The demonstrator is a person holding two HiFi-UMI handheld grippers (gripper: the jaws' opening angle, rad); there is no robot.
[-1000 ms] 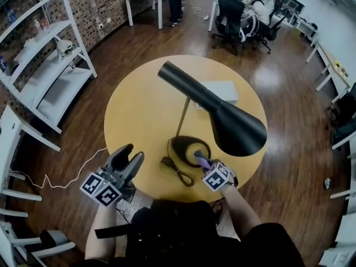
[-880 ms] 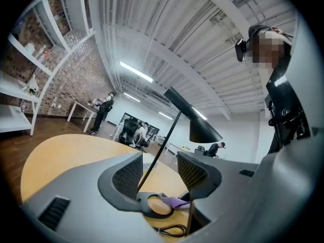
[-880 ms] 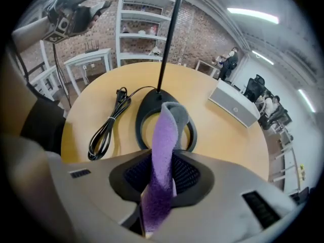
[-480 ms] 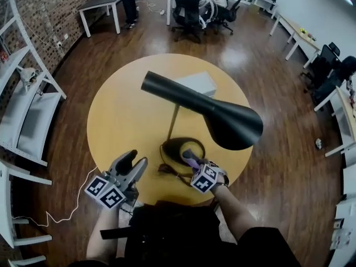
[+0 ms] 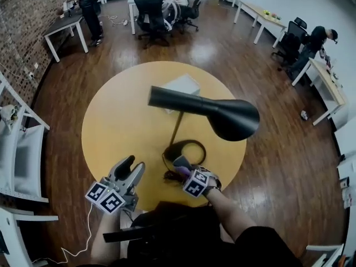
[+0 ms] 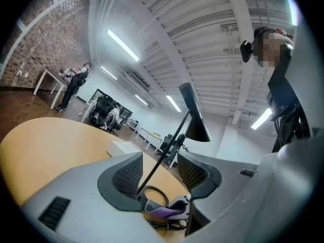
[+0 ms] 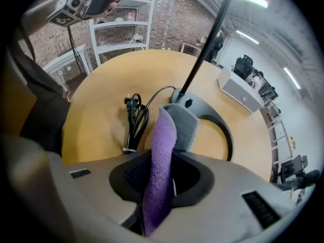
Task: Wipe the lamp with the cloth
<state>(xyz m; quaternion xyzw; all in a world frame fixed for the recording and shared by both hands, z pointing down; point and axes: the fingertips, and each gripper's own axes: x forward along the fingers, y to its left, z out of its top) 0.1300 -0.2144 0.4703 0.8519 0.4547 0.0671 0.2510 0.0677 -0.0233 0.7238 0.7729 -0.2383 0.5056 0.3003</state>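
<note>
A black lamp stands on the round yellow table, with a cone shade, a thin pole and a ring base. My right gripper points steeply down at the near rim of that base and is shut on a cloth, purple on one face and grey on the other. The cloth's free end lies against the lamp base. My left gripper hovers open and holds nothing at the table's near left edge. In the left gripper view, the lamp pole shows between its jaws.
The lamp's coiled black cable and plug lie on the table left of the base. A white box sits at the table's far side. Metal shelving stands to the left, with desks, chairs and people beyond.
My right gripper has slid the cloth leftward along the base's near rim. The left gripper has turned and sunk a little near the table edge. The head view has swung.
</note>
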